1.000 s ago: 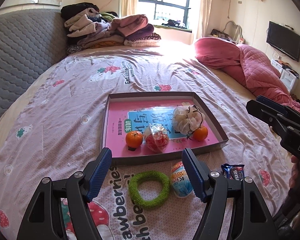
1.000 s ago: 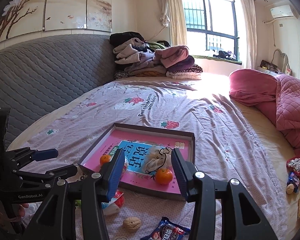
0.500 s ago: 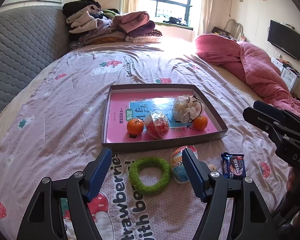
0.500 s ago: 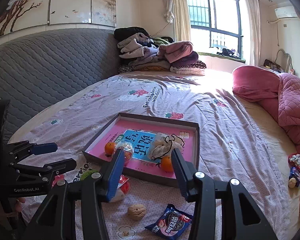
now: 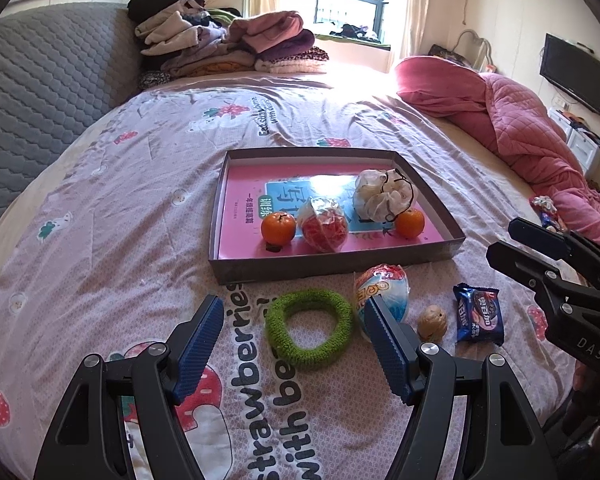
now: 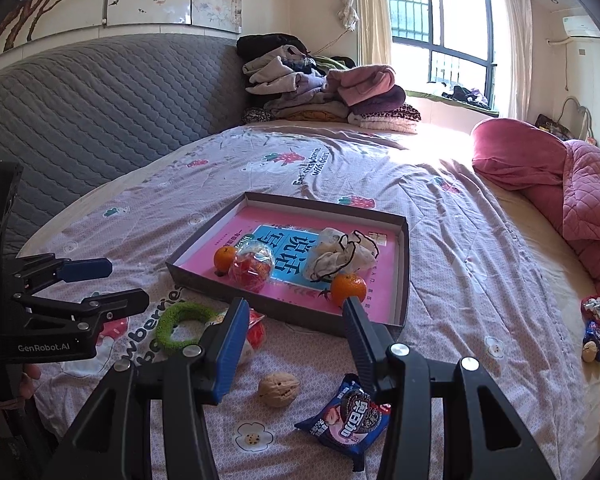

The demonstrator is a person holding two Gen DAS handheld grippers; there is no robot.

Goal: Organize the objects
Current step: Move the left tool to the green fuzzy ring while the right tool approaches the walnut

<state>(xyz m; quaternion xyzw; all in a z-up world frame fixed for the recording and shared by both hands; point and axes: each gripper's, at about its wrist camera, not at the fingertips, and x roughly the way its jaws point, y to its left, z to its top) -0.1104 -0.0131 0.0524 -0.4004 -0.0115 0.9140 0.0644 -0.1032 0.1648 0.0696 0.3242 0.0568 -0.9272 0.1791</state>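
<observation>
A shallow grey box (image 5: pixel 332 266) (image 6: pixel 284 312) with a pink book inside lies on the bed, holding two oranges (image 5: pixel 278 228) (image 6: pixel 349 289), a red wrapped ball (image 5: pixel 325 230) and a white cloth pouch (image 5: pixel 384 196). In front of it lie a green fuzzy ring (image 5: pixel 309 327) (image 6: pixel 182 326), a blue and white snack bag (image 5: pixel 382 292), a walnut (image 5: pixel 432 322) (image 6: pixel 279 389) and a blue biscuit pack (image 5: pixel 478 314) (image 6: pixel 346 416). My left gripper (image 5: pixel 294 348) hangs open over the green ring. My right gripper (image 6: pixel 294 342) is open above the walnut, nothing between its fingers.
A pile of folded clothes (image 5: pixel 228 46) sits at the far end of the bed, a pink quilt (image 5: pixel 512 120) along the right. More small snacks (image 6: pixel 596 328) lie near the right edge. A grey padded headboard (image 6: pixel 80 112) runs along the left.
Both grippers have sunk toward the bedspread and come a little nearer to the loose objects; the walnut and biscuit pack now show in the left wrist view. Jaws unchanged.
</observation>
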